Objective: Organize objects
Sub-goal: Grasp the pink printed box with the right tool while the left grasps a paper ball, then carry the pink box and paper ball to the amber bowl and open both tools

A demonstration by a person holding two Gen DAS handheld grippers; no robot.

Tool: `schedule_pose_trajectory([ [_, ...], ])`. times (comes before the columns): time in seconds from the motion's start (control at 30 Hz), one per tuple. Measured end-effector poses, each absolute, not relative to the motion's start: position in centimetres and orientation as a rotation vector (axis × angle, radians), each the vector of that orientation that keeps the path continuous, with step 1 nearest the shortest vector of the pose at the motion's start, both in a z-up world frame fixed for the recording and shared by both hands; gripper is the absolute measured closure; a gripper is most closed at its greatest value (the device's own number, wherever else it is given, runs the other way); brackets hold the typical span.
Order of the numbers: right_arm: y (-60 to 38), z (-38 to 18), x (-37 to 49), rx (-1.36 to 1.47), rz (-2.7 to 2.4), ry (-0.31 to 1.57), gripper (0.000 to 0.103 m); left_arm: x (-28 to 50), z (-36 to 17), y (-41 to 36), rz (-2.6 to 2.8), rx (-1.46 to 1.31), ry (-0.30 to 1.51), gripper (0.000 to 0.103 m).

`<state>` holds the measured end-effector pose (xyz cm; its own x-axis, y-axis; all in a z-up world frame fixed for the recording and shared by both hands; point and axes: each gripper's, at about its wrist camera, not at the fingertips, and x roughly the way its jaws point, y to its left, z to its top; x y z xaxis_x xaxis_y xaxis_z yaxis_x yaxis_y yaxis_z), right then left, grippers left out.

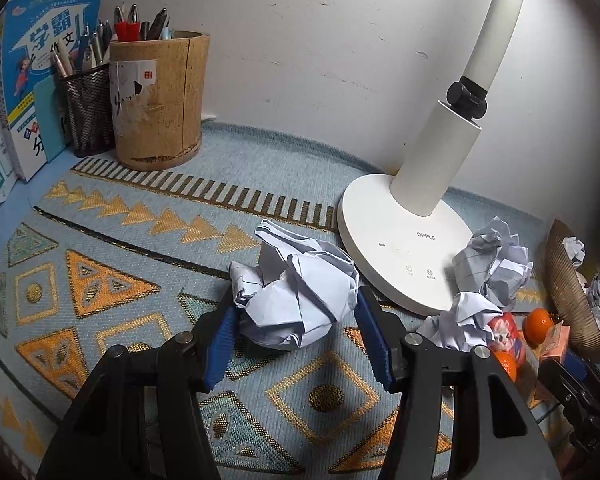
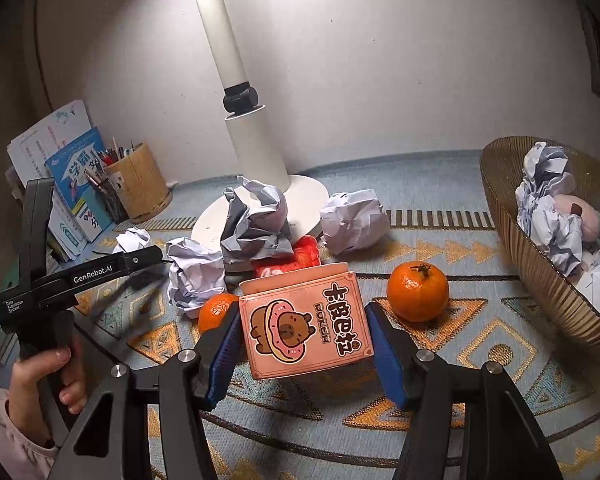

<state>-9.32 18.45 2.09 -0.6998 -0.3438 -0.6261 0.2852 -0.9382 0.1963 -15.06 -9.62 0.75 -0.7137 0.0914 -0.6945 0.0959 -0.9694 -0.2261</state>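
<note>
In the left wrist view a crumpled white paper ball [image 1: 296,280] lies on the patterned mat, and my left gripper [image 1: 296,300] is shut on it, a blue pad against each side. In the right wrist view my right gripper [image 2: 303,314] is shut on a pink card box [image 2: 304,328] printed with a capybara in a doughnut. The box sits upright on the mat with its flap open. The left gripper's body [image 2: 80,276], held by a hand [image 2: 60,368], shows at the left of that view.
More paper balls [image 2: 256,220] [image 2: 354,220] [image 2: 196,272] crowd the white lamp base [image 1: 400,248]. Two mandarins [image 2: 418,292] [image 2: 216,312] flank the box, with a red packet [image 2: 296,258] behind. A woven basket [image 2: 540,272] with paper stands right. Pen holders [image 1: 156,100] and books [image 1: 40,80] stand back left.
</note>
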Motion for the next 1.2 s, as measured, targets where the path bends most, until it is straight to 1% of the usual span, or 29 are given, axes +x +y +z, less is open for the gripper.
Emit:
schedule_pose_trajectory([
  [0.8, 18.9, 1.6, -9.7, 1.026, -2.6, -0.15, 0.044, -14.5, 1.1, -11.2, -2.861, 1.206, 0.435, 0.048],
  [1.2, 19.4, 1.5, -9.8, 1.024, -2.586, -0.196, 0.044, -14.1, 1.2, -11.4, -2.873, 1.18, 0.459, 0.048],
])
